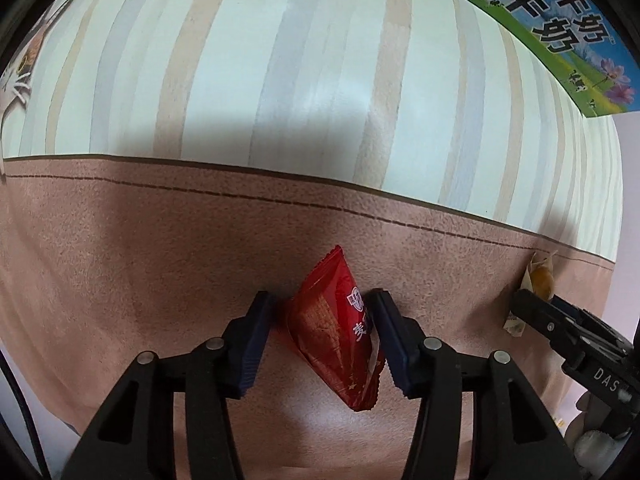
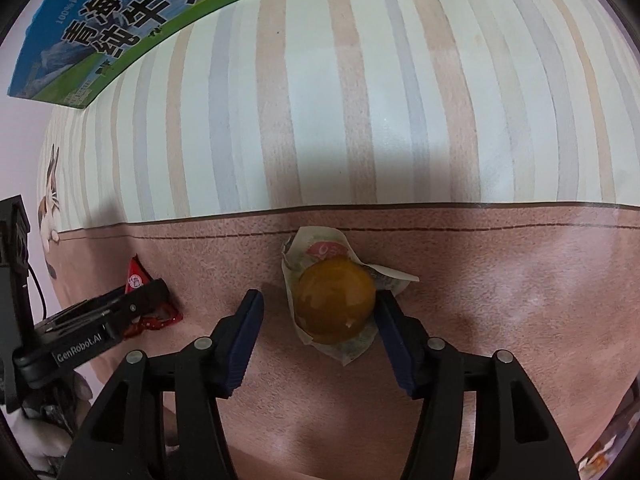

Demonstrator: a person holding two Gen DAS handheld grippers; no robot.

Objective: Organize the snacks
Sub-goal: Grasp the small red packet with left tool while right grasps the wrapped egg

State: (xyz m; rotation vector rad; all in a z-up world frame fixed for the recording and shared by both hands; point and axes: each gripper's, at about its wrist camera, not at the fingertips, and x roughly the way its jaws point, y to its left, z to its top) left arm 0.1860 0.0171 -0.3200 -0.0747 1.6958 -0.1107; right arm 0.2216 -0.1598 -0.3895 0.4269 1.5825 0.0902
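Observation:
A red snack packet (image 1: 332, 332) lies slantwise on the pink-brown band of the cloth (image 1: 120, 260), between the fingers of my left gripper (image 1: 322, 300), which points straight down. The right pad (image 1: 386, 328) touches the packet; a thin gap shows at the left pad (image 1: 258, 332). My right gripper (image 2: 318, 300) straddles an orange jelly cup (image 2: 334, 304) in a crumpled pale wrapper. Its right pad (image 2: 390, 328) rests against the cup, while the left pad (image 2: 248, 332) stands well apart from it. Each gripper shows at the edge of the other's view: right gripper (image 1: 560, 324), left gripper (image 2: 120, 312).
A blue and green milk carton (image 2: 120, 20) lies at the far side of the striped cloth (image 2: 360, 100). A cat print (image 2: 50, 200) marks the cloth's left edge. Pale tabletop shows beyond the cloth at the right (image 1: 628, 184).

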